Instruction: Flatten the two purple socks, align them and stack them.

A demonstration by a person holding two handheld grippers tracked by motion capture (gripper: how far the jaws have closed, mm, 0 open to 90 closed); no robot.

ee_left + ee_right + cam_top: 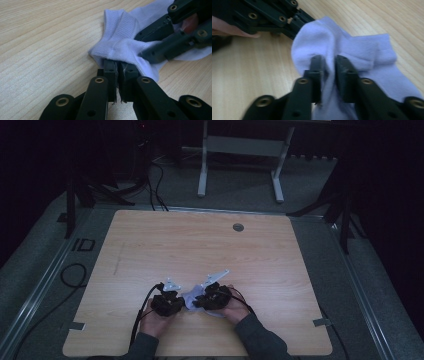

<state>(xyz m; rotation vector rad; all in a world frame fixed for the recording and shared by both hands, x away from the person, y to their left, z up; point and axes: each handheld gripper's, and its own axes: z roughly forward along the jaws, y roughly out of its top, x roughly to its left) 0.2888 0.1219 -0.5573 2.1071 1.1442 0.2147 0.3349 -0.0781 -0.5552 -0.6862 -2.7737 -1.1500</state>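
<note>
- Counter: a pale wood-grain top with rounded corners; a small round grey disc lies near its far edge. All places below are given relative to the sock.
- Sock: a white ankle sock with a ribbed cuff, lying bunched on the counter near the person's edge, between the two claws. In the left gripper view its ribbed cuff stands folded upward; in the right gripper view the cuff lies to the far right.
- Left claw: set at the sock's left side in the high view; its jaws stand narrow, pressed together on a fold of the sock's fabric, with threads showing in the slit between them.
- Right claw: set at the sock's right side in the high view; its jaws stand a little apart with a ridge of sock fabric between them. Whether the pads press on that fabric cannot be told.
- Hands: the left hand and right hand lie just on the near side of the sock, dark sleeves behind them.
- Cables: black, trailing from the claws toward the near edge.
</note>
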